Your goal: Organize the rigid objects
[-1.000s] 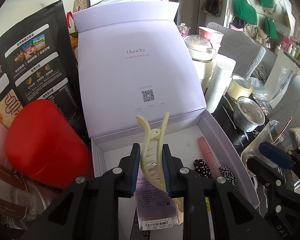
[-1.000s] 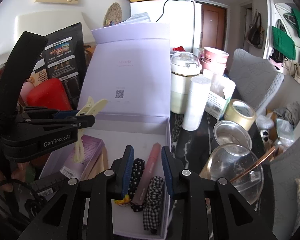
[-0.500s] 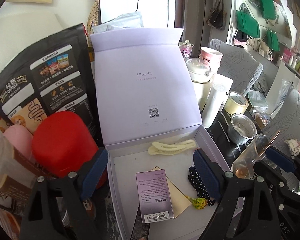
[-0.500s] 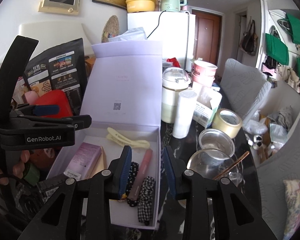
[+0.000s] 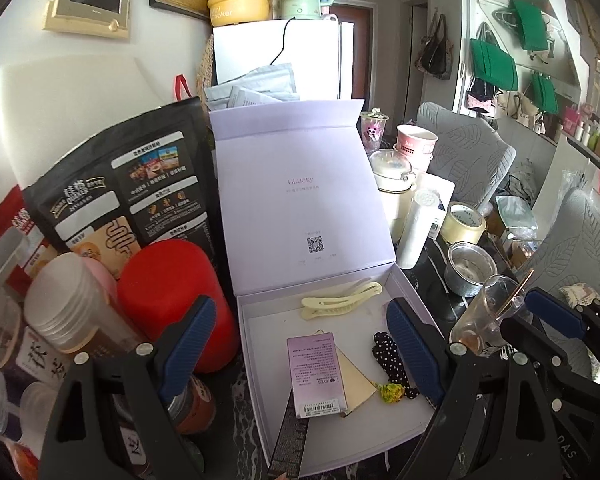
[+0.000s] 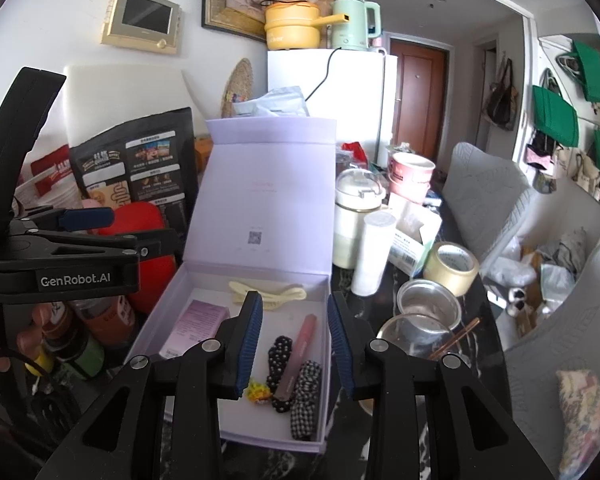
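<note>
The cluttered dark table (image 6: 384, 300) carries the lavender box (image 5: 416, 292) at its middle, lid propped upright against the things behind it so the tray stays open for loading; the lid's inner face reads "ULucky" above a QR code. To its left stands a black food pouch (image 5: 140, 184) with Chinese print and the word "QUAKER", as best the fisheye lets me read it, and in front of that a red canister (image 5: 168, 280), crowded close against the box's wall.

Both tools hang just above the near end of the box. The left claw (image 5: 300, 344) is spread wide and holds nothing, its blue pads straddling most of the tray, which fits a release just made. The right claw (image 6: 294, 344) is part open, also empty, poised over the tray's right half. The body of the left tool carries "GenRobot.AI" in the right wrist view.

Inside the tray, the pale yellow hair clip (image 5: 340, 300) lies flat along the back wall, clear of either claw. A lilac carton (image 5: 316, 372) with a barcode label, marked "EYES", rests nearer the front over a cream card. Along the right side lie a pink tube (image 6: 300, 344), a dotted black hair tie (image 5: 392, 364) and a checked one (image 6: 306, 396).
</note>
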`<action>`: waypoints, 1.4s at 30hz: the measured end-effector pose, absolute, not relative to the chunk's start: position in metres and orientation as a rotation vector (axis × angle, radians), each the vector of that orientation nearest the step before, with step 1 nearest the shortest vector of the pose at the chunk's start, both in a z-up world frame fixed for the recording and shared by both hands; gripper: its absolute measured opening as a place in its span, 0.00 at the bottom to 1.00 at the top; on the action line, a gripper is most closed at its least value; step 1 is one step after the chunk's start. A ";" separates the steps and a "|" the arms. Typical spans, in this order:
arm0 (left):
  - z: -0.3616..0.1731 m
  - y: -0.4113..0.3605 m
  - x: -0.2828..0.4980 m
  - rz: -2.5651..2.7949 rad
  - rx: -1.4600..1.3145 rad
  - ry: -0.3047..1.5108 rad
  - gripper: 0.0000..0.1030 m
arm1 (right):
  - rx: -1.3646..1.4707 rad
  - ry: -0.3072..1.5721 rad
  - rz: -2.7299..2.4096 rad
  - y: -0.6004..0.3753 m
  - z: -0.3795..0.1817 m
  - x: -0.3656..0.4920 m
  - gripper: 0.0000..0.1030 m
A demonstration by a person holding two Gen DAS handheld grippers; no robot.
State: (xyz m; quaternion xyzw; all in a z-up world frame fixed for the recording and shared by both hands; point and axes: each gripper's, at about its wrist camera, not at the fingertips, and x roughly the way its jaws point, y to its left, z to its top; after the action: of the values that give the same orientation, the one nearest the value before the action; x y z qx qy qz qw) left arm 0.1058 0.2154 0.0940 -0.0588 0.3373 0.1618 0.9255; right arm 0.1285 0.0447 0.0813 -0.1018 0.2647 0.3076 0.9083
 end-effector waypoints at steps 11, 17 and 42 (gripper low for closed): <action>0.107 0.201 0.055 0.345 -0.127 0.651 0.86 | -0.212 0.494 0.644 0.029 0.097 0.089 0.36; 0.110 0.192 0.027 0.351 -0.120 0.628 0.86 | -0.202 0.478 0.662 0.022 0.100 0.067 0.42; 0.072 0.158 -0.039 0.394 -0.101 0.641 0.86 | -0.198 0.550 0.643 -0.007 0.068 0.005 0.52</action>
State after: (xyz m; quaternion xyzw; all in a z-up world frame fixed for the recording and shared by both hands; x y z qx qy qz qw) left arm -0.0390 0.1577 0.0723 -0.0492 0.3131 0.1924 0.9287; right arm 0.0049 -0.0072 0.0678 -0.0958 0.2665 0.3117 0.9070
